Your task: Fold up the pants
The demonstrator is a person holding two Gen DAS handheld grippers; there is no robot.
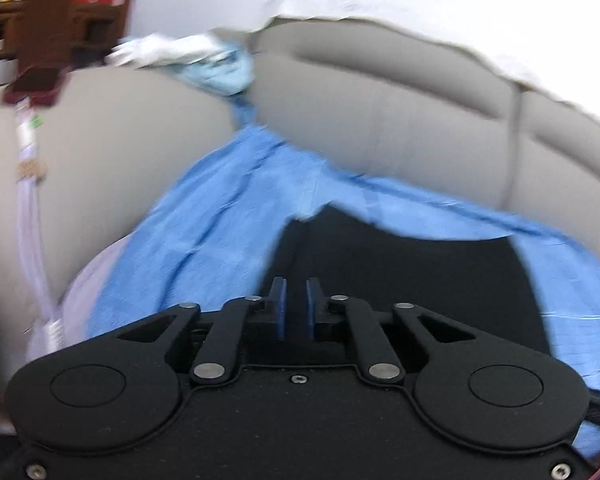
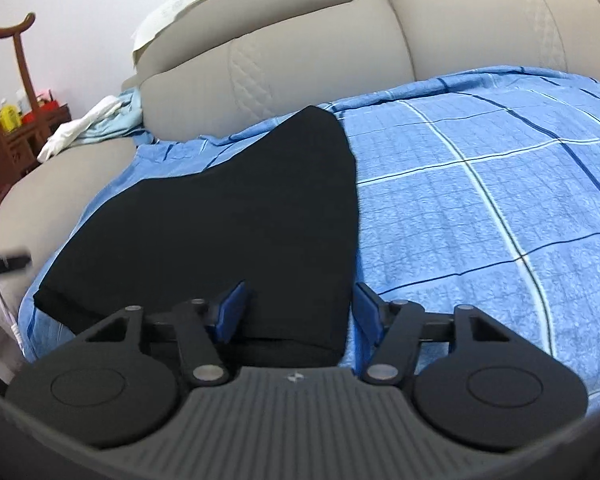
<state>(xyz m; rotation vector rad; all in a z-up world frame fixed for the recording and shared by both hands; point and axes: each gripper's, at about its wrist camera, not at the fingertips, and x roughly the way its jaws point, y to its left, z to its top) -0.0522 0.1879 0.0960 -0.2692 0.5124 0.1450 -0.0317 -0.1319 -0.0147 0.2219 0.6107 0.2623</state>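
Note:
Black pants (image 2: 236, 216) lie folded on a blue checked sheet (image 2: 480, 184). My right gripper (image 2: 300, 312) hangs just above their near end. Its jaws stand apart, the left pad (image 2: 232, 312) over the black cloth and the right pad (image 2: 370, 312) past the cloth's right edge over the sheet, neither pressing. In the blurred left wrist view, my left gripper (image 1: 296, 308) sits at the near edge of the pants (image 1: 400, 280). Its blue pads are almost together with a thin dark gap. Whether cloth is pinched there is hidden.
Beige sofa cushions (image 2: 300, 52) rise behind the sheet, with an armrest (image 1: 120, 140) on the left. White and light-blue clothes (image 2: 96, 124) are piled on the armrest. Dark wooden furniture (image 2: 4, 92) stands at the far left. A blurred dark object (image 2: 4, 264) shows at the left edge.

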